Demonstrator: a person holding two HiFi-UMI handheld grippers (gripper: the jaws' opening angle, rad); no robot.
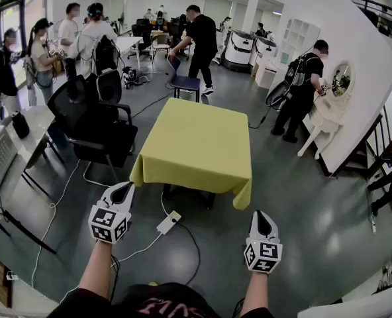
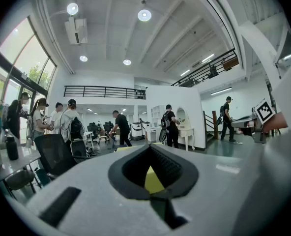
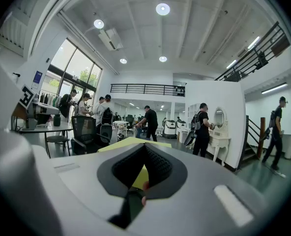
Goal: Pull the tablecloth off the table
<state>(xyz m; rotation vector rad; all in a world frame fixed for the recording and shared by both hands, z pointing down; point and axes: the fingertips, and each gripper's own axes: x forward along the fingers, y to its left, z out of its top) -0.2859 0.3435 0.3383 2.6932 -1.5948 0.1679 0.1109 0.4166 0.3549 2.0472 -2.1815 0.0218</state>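
Currently the left tongs [image 1: 122,192] and the right tongs [image 1: 261,217] are hanging level with their jaws pressed together, gripping nothing. Ahead of both, and apart from them, the yellow tablecloth [image 1: 196,141] is lying spread over the desk [image 1: 210,201], its hem drooping towards the tongs. Between the tongs, a white power strip [image 1: 168,222] is lying on the floor [image 1: 302,230].

Right gripper [image 3: 144,150] held about level, its grey jaws closed tip to tip. Ahead of them lies the flat yellow tablecloth [image 3: 130,142]. Black mesh office chair [image 3: 85,131] at left; person in black [image 3: 202,132] beside the white vanity [image 3: 218,144] at right.
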